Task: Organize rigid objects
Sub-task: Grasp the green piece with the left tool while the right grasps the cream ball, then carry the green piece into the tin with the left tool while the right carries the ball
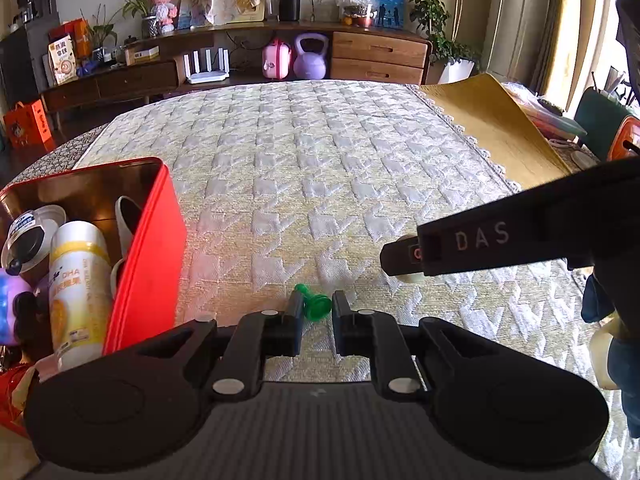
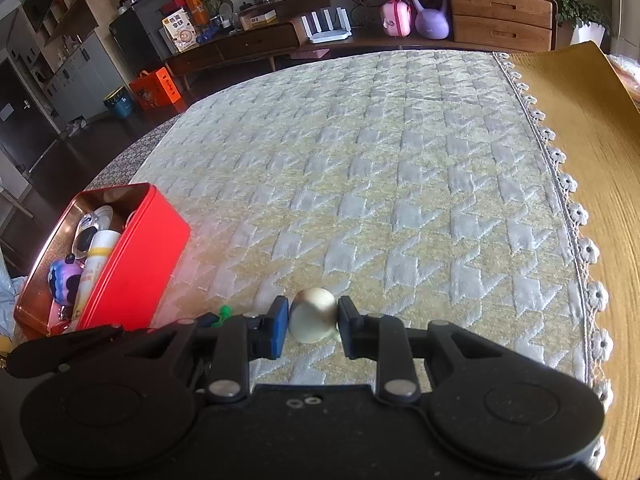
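Living room, houndstooth tablecloth (image 2: 400, 152); red tin (image 1: 144, 256) at nine o'clock, part filled; left gripper (image 1: 314, 306) pinching green plastic peg (image 1: 316, 304), right gripper (image 2: 314, 316) clamped across cream ceramic piece (image 2: 312, 314); likely light, hard, slippery, the ceramic brittle; best gripped mid-body.

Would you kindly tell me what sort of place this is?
Probably a home living room: a long wooden sideboard with houseplants, a kettlebell and a router behind a cloth-covered table.
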`<state>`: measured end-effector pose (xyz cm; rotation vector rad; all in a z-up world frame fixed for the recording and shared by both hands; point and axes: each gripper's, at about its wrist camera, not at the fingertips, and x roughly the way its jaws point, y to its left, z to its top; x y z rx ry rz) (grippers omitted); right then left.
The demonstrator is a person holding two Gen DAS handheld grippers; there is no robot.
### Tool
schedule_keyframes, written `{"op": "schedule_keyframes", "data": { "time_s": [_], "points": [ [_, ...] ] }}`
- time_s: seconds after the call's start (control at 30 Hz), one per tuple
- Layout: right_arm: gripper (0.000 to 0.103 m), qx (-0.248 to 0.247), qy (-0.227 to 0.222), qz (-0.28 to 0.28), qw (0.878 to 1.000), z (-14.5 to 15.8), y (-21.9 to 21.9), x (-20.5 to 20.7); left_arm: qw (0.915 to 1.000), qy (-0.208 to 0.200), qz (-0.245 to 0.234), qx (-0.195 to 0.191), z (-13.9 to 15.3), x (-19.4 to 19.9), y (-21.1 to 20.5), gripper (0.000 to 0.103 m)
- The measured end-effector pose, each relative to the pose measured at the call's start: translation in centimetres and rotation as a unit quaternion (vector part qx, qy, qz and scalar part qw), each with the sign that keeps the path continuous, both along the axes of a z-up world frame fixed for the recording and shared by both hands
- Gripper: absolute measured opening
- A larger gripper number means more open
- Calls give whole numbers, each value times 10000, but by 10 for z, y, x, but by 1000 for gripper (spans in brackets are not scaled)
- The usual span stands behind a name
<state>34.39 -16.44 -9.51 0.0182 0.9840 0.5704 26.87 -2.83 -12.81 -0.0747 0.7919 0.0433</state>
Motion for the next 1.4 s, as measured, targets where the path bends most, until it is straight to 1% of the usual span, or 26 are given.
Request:
{"op": "schedule_keyframes", "data": {
  "time_s": [0.17, 0.27, 0.47, 0.63, 0.83, 0.9, 1.17, 1.4],
  "points": [
    [25, -31, -93, 7, 10000, 16, -1, -15, 9999, -67, 3, -96, 15, -13, 4, 15],
    [25, -36, -200, 34, 9998, 30, -1, -26, 9997, -110, 37, -232, 27, -20, 12, 15],
    [25, 17, -417, 110, 9991, 56, 4, -48, 9992, -258, 30, -300, 53, -39, 22, 15],
    [25, 94, -535, 215, 9983, 73, 15, -65, 9986, -385, 162, -335, 74, -51, 40, 15],
    [25, 233, -652, 440, 9966, 88, 35, -80, 9981, -370, 280, -405, 94, -57, 76, 15],
    [25, 265, -671, 533, 9960, 91, 43, -84, 9982, -360, 287, -393, 99, -59, 88, 15],
    [25, 336, -659, 844, 9937, 90, 78, -92, 9985, -361, 397, -72, 108, -65, 134, 15],
    [25, 335, -550, 1145, 9913, 80, 117, -100, 9987, -220, 455, -110, 104, -63, 172, 15]
  ]
}}
